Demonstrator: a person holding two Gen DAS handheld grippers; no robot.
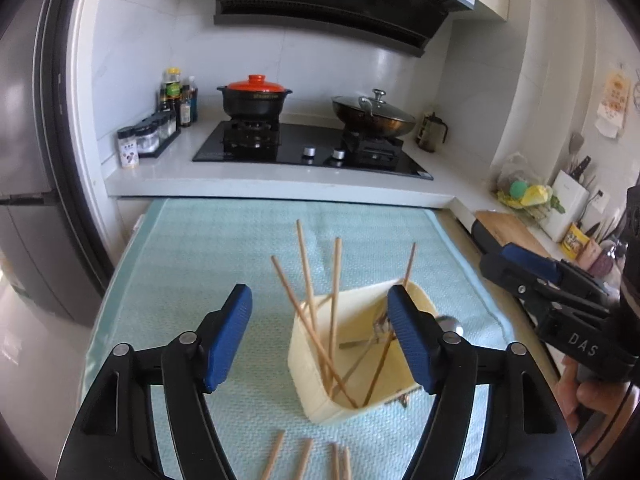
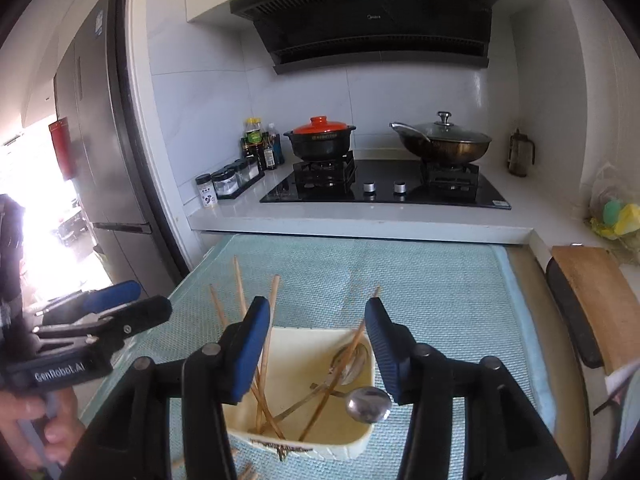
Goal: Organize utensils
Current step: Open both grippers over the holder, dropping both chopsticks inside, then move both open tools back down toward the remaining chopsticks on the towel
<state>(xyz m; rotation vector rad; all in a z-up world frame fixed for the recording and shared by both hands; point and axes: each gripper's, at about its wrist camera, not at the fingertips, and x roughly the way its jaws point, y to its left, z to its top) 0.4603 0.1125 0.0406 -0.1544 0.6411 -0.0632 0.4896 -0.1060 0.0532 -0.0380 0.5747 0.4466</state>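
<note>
Chopsticks are the sticking point, as I see it. Starting at the left, the left gripper (image 1: 320, 336) hangs over the pale green mat (image 1: 192, 248) with its blue pads spread wide and nothing between them that they press on; the near corner of the cream bin (image 1: 316, 372) simply shows through the gap. Just below it, at the front edge of the mat, several loose chopsticks (image 1: 306, 458) lie flat outside the bin; the left wrist view shows four or so ends, the rest cut off by the frame.

Moving right, the bin itself sits roughly mid-mat and already holds a fair share: a handful of standing chopsticks (image 1: 304, 280) lean against its walls, tips poking well above the rim, and metal cutlery lies in the bottom, which I take for a fork and a spoon or two. One steel spoon (image 2: 368, 404) rests with its bowl over the bin's right rim, handle inside.

Further right, the right gripper (image 2: 318, 348) hovers above the bin's open top, its pads apart at a moderate spread and gripping nothing; a slanted chopstick passes close by its right pad, but I can't tell if they touch.

My reading: the sorting is well over halfway. What remains is gathering the loose sticks at the front and perhaps nudging that spoon fully in.
</note>
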